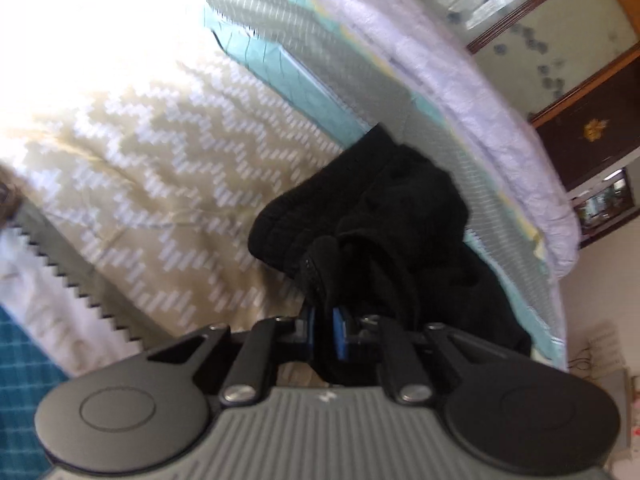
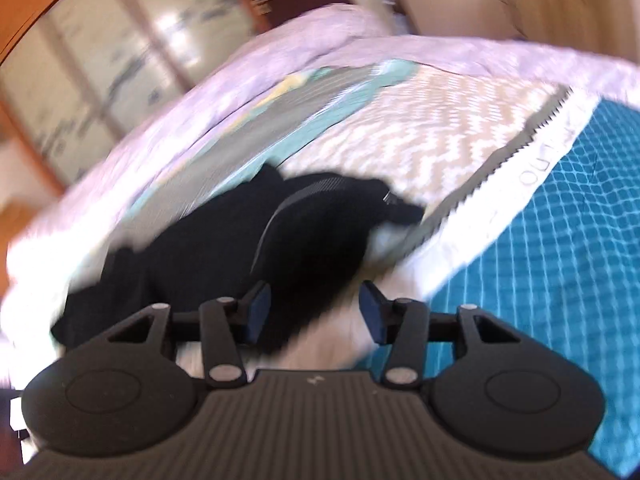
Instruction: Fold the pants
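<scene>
The black pants (image 1: 380,216) lie bunched on a bed with a beige zigzag bedspread (image 1: 140,152). My left gripper (image 1: 325,320) is shut on a fold of the black pants, which rises from between its blue pads. In the right wrist view the pants (image 2: 224,248) lie spread across the bed, with a grey seam line showing. My right gripper (image 2: 314,312) is open and empty, its left finger over the near edge of the pants. The view is blurred by motion.
A lilac blanket (image 1: 460,80) lies along the far side of the bed. A teal checked cover (image 2: 560,248) lies to the right of the zigzag bedspread. A wooden wardrobe with frosted panels (image 1: 560,20) stands beyond the bed.
</scene>
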